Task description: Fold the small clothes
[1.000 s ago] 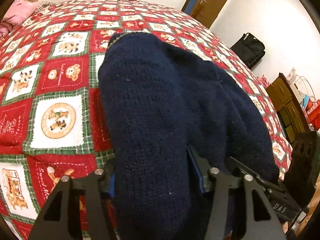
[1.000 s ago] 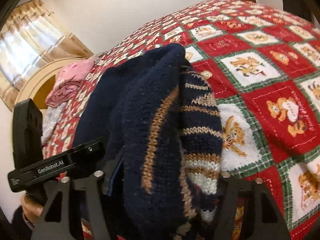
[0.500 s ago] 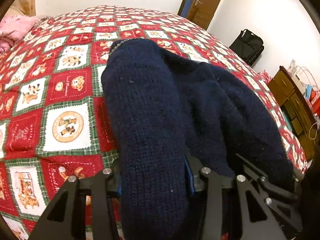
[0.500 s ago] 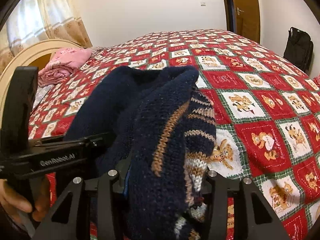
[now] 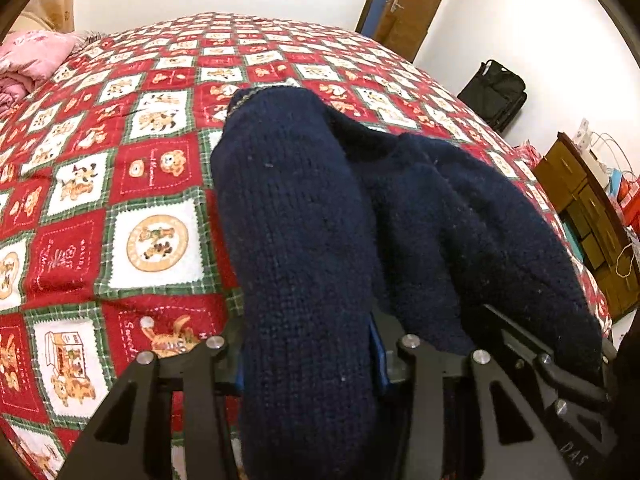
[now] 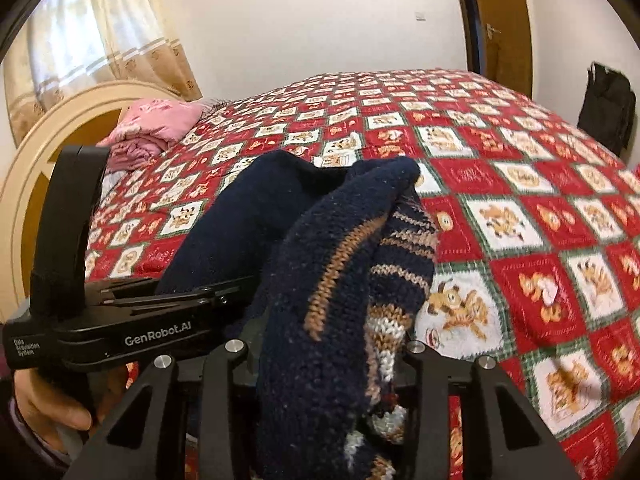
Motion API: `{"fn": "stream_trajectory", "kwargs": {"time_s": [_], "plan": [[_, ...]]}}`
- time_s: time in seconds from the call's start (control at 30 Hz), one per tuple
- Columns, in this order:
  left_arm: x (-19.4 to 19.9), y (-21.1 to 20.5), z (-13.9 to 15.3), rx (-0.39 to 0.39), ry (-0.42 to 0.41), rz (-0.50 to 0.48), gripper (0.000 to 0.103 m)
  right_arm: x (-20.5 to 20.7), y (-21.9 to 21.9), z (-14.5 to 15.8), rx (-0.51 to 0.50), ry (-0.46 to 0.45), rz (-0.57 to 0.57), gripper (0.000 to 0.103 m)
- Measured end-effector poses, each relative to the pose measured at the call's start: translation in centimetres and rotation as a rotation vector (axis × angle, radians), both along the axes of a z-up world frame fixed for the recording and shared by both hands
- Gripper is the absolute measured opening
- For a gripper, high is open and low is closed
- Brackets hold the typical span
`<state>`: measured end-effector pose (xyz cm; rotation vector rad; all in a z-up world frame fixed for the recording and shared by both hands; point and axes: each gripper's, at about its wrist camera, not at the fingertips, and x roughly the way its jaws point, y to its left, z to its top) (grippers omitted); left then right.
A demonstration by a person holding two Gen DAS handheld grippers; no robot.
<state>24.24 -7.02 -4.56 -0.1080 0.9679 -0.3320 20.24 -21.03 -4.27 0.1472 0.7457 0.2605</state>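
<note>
Both tongs, left (image 5: 306, 364) and right (image 6: 324, 360), were clenched on the navy knitted sweater (image 5: 304, 216) bunched at lower centre over the bear-patterned quilt (image 5: 152, 240), with "GenRobot.AI" and "Data Acquisition System" legible at lower left.

Home bedroom: bed (image 6: 520, 200) with red teddy-bear patchwork quilt, curved headboard (image 6: 60, 120) far left, pink folded bedding (image 6: 156, 128), curtained window (image 6: 92, 32), wooden door (image 5: 412, 4), wooden dresser (image 5: 588, 208) right, black bag (image 5: 496, 92).
</note>
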Motion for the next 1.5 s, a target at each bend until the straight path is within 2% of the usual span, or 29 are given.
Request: {"fn": "stream_trajectory", "kwargs": {"time_s": [0.13,0.33,0.6,0.83,1.0,1.07,1.13,1.27,1.3,1.33,1.37,1.43,1.5], "plan": [[-0.4,-0.1,0.7,0.005,-0.021,-0.009,0.046,-0.5,0.4,0.7,0.004,-0.012,0.008,0.040],[-0.6,1.9,2.2,-0.050,-0.046,0.011,0.045,-0.9,2.1,3.1,0.019,-0.061,0.057,0.040],[0.1,7.7,4.1,-0.076,-0.091,0.116,0.045,0.8,8.4,5.9,0.010,-0.119,0.186,0.040],[1.8,14.9,6.7,-0.041,-0.164,0.250,0.045,3.9,16.0,8.0,0.036,-0.186,0.322,0.040],[4.0,19.9,7.9,0.059,-0.233,0.341,0.045,7.5,21.8,8.0,0.092,-0.238,0.387,0.040],[5.1,21.7,7.4,0.091,-0.241,0.363,0.045,9.6,23.8,6.8,0.107,-0.234,0.398,0.040],[6.4,23.4,5.8,0.116,-0.225,0.399,0.046,11.5,25.2,5.3,0.122,-0.192,0.406,0.040],[8.1,26.7,-0.1,0.084,-0.041,0.454,0.048,14.3,27.7,0.1,0.080,-0.035,0.426,0.040],[7.9,27.2,-1.4,0.083,-0.016,0.472,0.054,14.4,28.2,-1.3,0.052,-0.002,0.437,0.040],[7.6,27.6,-1.9,0.077,-0.024,0.486,0.064,14.2,28.6,-2.4,0.011,0.005,0.434,0.042],[7.0,27.9,-2.0,0.066,-0.046,0.504,0.070,14.0,28.5,-2.8,-0.002,0.000,0.429,0.046],[6.1,28.6,-1.9,0.081,-0.055,0.538,0.093,13.8,27.7,-3.1,0.028,0.007,0.419,0.048],[5.2,29.6,-1.5,0.072,-0.059,0.549,0.096,13.9,26.5,-3.5,0.069,0.047,0.413,0.056]]}}
